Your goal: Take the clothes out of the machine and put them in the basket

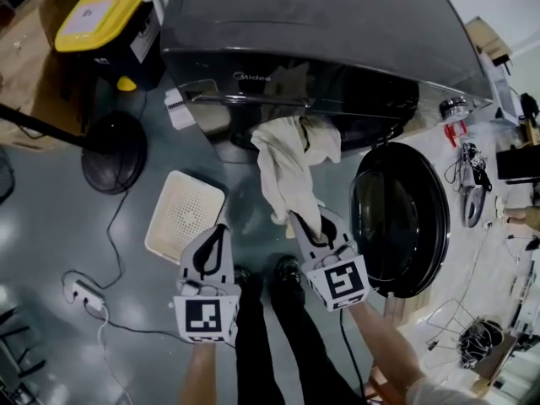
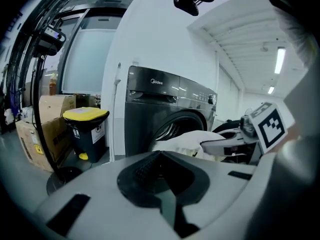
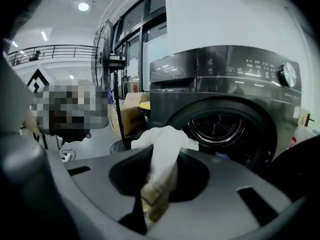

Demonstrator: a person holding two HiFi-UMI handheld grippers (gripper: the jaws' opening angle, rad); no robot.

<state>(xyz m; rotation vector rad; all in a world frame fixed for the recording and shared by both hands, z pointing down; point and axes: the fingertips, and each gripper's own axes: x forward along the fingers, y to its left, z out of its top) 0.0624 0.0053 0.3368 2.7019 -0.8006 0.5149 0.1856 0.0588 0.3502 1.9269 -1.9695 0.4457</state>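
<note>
A dark grey front-loading washing machine [image 1: 337, 49] stands ahead, its round door [image 1: 398, 219] swung open to the right. A white cloth [image 1: 287, 163] trails out of the drum mouth and down to my right gripper [image 1: 299, 219], which is shut on its lower end. In the right gripper view the cloth [image 3: 162, 154] runs from the jaws of that gripper [image 3: 152, 206] toward the drum [image 3: 217, 129]. My left gripper [image 1: 221, 228] hangs beside it, shut and empty, above a cream perforated basket [image 1: 181, 213] on the floor. The left gripper view shows its jaws [image 2: 167, 206] closed on nothing, and the cloth [image 2: 187, 141] beyond.
A yellow-lidded bin [image 1: 101, 19] and a cardboard box [image 1: 25, 74] stand left of the machine. A fan's round base [image 1: 114, 152] and a power strip [image 1: 86, 292] with cables lie on the floor at left. Small clutter [image 1: 472, 184] lies right of the door. The person's shoes [image 1: 266, 277] are below.
</note>
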